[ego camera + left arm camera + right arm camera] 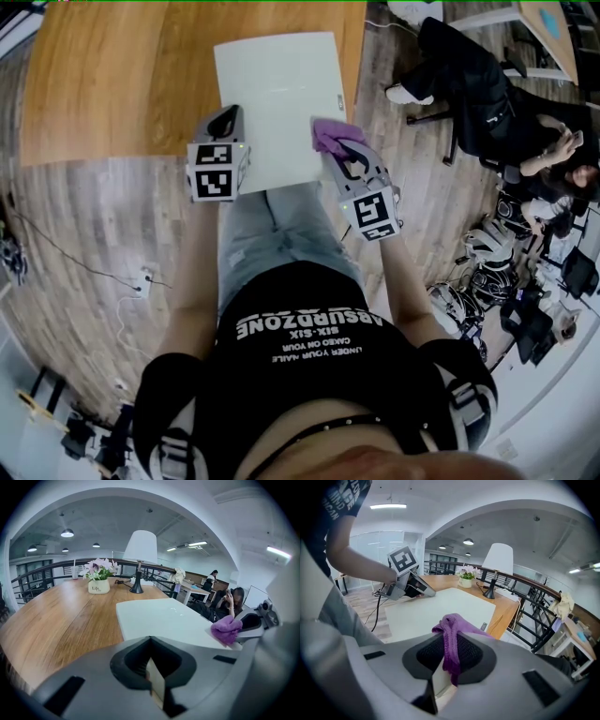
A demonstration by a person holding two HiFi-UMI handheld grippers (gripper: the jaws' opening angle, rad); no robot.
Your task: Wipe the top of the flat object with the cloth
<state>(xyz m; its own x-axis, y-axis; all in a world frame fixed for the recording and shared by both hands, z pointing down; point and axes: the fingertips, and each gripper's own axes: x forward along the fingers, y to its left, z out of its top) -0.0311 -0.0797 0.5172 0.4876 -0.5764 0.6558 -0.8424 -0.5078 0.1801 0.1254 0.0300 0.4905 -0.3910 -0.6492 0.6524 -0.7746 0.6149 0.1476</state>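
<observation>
A white flat board [277, 103] lies on the wooden table [112, 84], its near end at the table's front edge. My right gripper [336, 145] is over the board's right edge, shut on a purple cloth [330, 134]. In the right gripper view the cloth [454, 625] bunches out of the closed jaws above the board [440, 606]. My left gripper [225, 114] sits at the board's left edge with its jaws shut and nothing seen between them. The right gripper view shows its tip [423, 591] touching that edge. From the left gripper view the board [164, 618] stretches ahead, cloth [226, 629] at right.
A flower pot [99, 587] and a white-shaded lamp [139, 550] stand at the table's far end. A person sits in a chair [478, 89] to the right. A power strip with cables [142, 279] lies on the wood floor at left.
</observation>
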